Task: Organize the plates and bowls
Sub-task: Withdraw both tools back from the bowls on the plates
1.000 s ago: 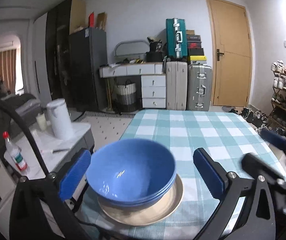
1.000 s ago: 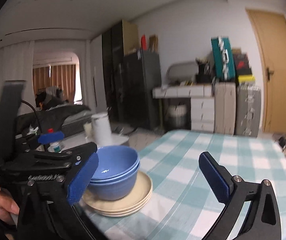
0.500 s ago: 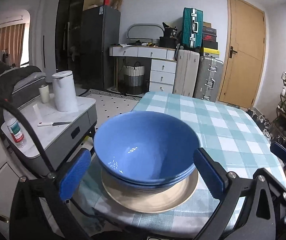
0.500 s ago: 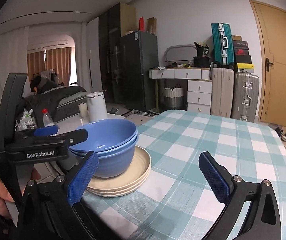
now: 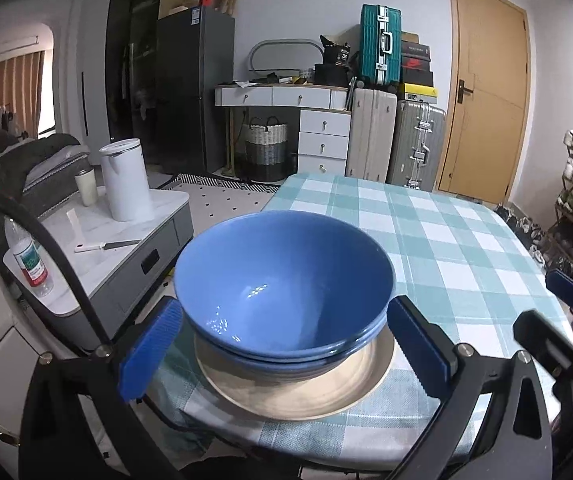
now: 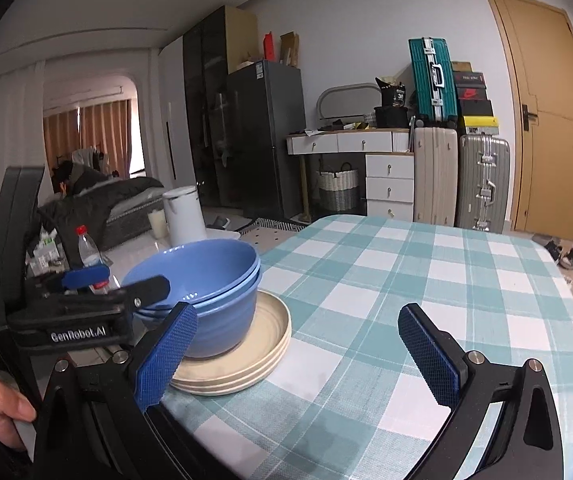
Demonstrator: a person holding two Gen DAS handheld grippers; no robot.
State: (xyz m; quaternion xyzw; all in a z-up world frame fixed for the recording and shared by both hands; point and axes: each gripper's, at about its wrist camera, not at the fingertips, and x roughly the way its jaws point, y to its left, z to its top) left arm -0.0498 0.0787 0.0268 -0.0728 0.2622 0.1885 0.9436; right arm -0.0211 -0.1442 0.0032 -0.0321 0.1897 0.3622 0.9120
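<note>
One large table covered with a teal-and-white checked cloth point(image 6: 426, 280) filled both views. Near its left front corner sat a stack of cream round plates point(image 6: 242, 356), and on that stack stood nested blue glazed bowls point(image 5: 286, 284), upright, at least two by their rims. The left gripper point(image 5: 286, 344) straddled the bowls, its blue ribbed pads point(image 5: 150, 350) spread wide on either side of the lower bowl; whether they touched it could not be told. The right gripper point(image 6: 298, 354) hung released over bare cloth just right of the plates, gripping nothing. A hand point(image 6: 0, 412) held the left tool's handle at the frame's edge. Off the table, a white cylindrical kettle point(image 5: 124, 178) stood on a grey side cabinet point(image 5: 134, 236).
</note>
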